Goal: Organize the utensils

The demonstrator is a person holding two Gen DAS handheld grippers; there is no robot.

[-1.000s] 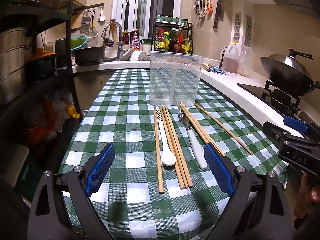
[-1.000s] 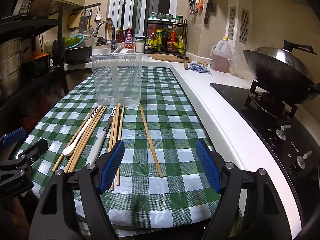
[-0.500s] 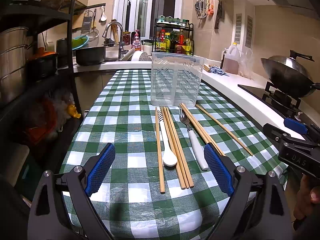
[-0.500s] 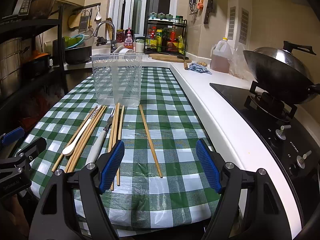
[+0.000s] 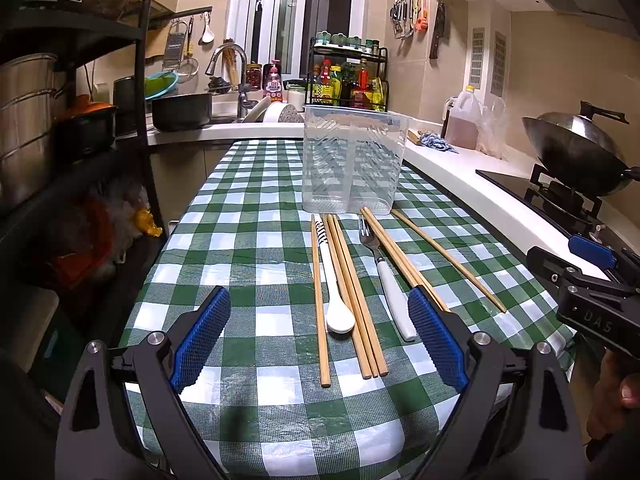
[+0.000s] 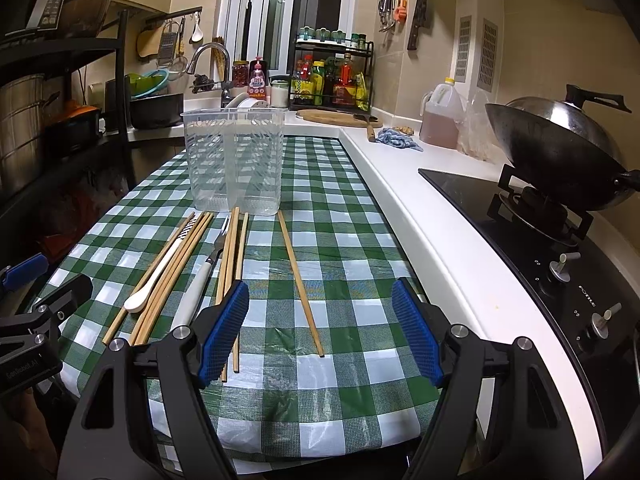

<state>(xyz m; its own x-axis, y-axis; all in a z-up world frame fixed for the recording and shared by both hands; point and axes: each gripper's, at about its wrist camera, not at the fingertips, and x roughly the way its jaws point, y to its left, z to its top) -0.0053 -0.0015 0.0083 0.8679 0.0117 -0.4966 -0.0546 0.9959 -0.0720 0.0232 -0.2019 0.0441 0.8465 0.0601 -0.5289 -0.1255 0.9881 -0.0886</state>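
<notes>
A clear plastic utensil holder [image 5: 354, 162] [image 6: 234, 162] stands upright on the green checked tablecloth [image 5: 256, 248]. In front of it lie several wooden chopsticks [image 5: 354, 296] [image 6: 300, 280], a white spoon [image 5: 334, 292] [image 6: 154, 276] and a white-handled fork [image 5: 386, 284] [image 6: 200, 280]. My left gripper [image 5: 318, 344] is open and empty, hovering near the table's front edge behind the utensils. My right gripper [image 6: 320, 332] is open and empty over the near end of a single chopstick.
A white counter [image 6: 404, 184] runs along the right with a stove, a wok [image 6: 560, 148], an oil jug [image 6: 440, 116] and a blue cloth [image 6: 398, 140]. A dark shelf rack [image 5: 60, 128] with pots stands left. A sink and spice rack [image 5: 348, 80] are behind.
Both grippers stay open and nearly still. The view has shifted only slightly; the utensils have not moved.
</notes>
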